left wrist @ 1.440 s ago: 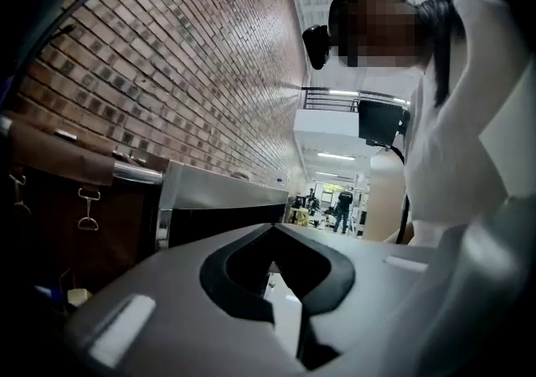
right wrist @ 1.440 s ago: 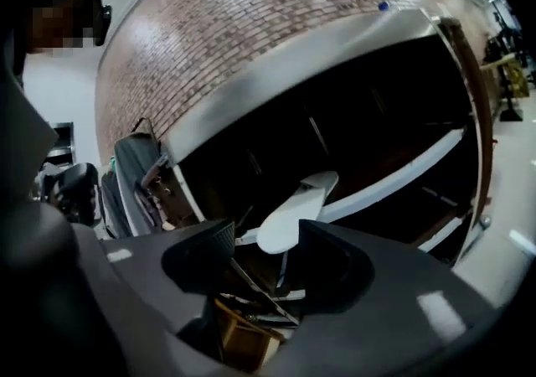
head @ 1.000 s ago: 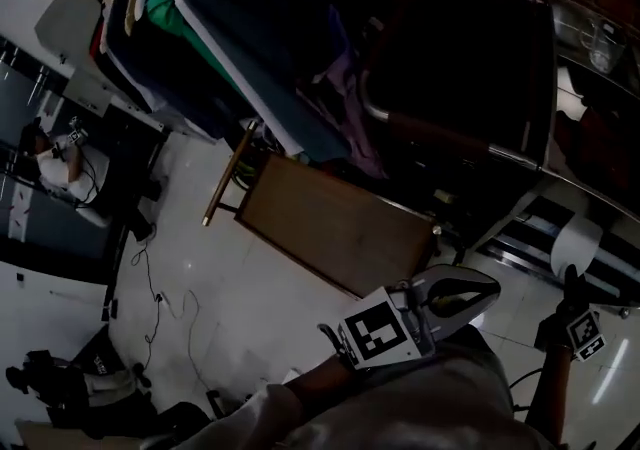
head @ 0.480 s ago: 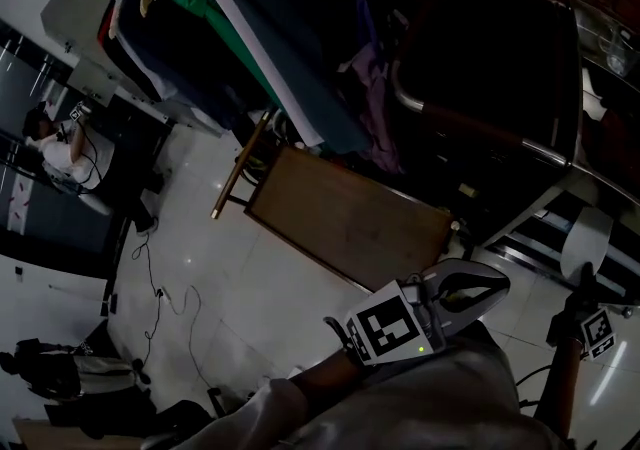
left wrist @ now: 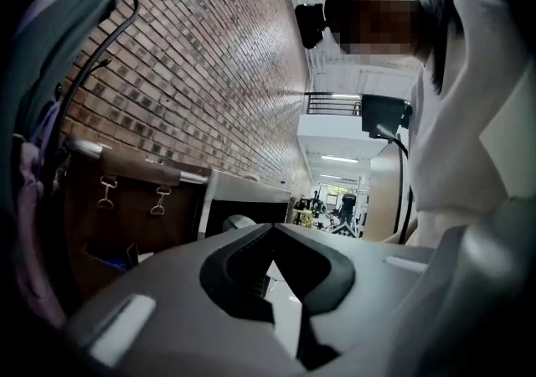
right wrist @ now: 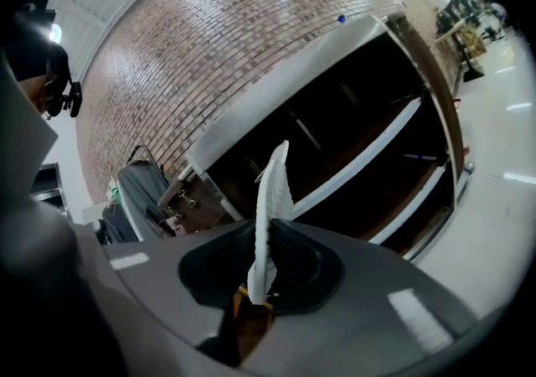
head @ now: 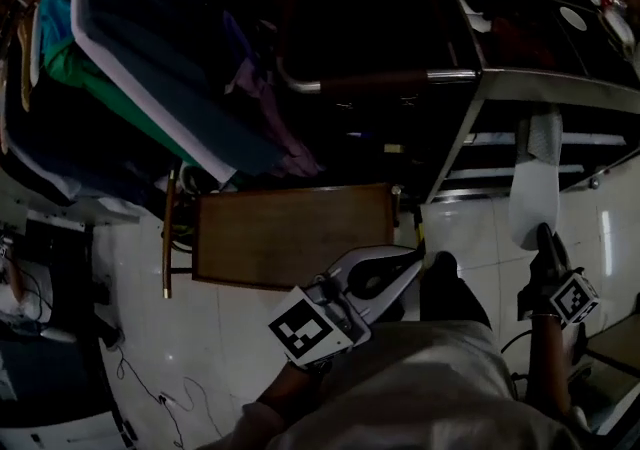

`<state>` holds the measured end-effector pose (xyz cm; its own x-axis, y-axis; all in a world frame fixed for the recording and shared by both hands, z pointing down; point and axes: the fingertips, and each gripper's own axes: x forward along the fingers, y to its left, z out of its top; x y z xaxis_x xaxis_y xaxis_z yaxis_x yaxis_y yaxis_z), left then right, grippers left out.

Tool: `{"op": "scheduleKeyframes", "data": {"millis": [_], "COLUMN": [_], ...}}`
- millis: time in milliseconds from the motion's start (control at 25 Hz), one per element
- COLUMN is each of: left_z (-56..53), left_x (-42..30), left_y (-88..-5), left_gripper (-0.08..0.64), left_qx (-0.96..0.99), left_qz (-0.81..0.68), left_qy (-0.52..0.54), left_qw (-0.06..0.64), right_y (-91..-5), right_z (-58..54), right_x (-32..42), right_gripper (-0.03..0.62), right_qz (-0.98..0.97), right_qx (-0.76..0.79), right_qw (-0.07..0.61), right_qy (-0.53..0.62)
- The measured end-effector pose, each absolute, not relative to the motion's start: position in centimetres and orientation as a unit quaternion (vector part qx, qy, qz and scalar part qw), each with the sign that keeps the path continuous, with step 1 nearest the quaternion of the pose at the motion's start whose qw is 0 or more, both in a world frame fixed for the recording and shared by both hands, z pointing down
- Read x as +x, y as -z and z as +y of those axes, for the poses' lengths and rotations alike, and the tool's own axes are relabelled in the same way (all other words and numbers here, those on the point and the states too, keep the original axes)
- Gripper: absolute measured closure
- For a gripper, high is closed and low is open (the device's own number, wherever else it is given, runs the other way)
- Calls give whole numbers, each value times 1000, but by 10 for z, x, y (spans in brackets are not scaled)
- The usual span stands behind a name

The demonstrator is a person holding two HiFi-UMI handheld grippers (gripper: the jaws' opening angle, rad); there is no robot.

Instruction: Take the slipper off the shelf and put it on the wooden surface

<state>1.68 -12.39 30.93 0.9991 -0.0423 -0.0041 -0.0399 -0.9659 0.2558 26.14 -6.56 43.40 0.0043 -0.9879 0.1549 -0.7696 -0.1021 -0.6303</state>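
Tools held by a person, one in each hand. The right tool [right wrist: 266,237] has its jaws closing tight on a thin white slipper [right wrist: 272,191], which stands edge-on between the pads. The slipper is off the dark shelf [right wrist: 360,128] and hangs in front of it, above the pale floor [head: 480,238]. The left tool [left wrist: 272,233] is closed with its tips touching and nothing between them. It sits near the right edge of a bare wooden worktop [head: 290,233], well apart from the slipper.
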Motion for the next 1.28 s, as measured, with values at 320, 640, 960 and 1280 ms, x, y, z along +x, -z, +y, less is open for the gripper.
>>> {"op": "scheduleKeyframes", "data": {"millis": [320, 640, 960, 1280], "left_z": [-105, -38, 40, -9], "left_x": [-53, -84, -123, -202], "left_y": [-340, -307, -345, -349], "left_gripper": [568, 568, 567, 568], "left_qx": [992, 991, 983, 982], "left_qz": [11, -42, -84, -135], "left_qy": [-37, -25, -81, -59], "left_qw": [120, 125, 143, 118], "right_y": [-454, -440, -474, -477], "right_z": [80, 145, 170, 108], "right_x": [170, 130, 76, -17], "right_gripper": [542, 541, 541, 541], "right_qz": [546, 571, 622, 665], "right_qx": [-741, -715, -656, -586], "right_qw": [213, 238, 233, 234], "right_qy": [327, 325, 357, 400]}}
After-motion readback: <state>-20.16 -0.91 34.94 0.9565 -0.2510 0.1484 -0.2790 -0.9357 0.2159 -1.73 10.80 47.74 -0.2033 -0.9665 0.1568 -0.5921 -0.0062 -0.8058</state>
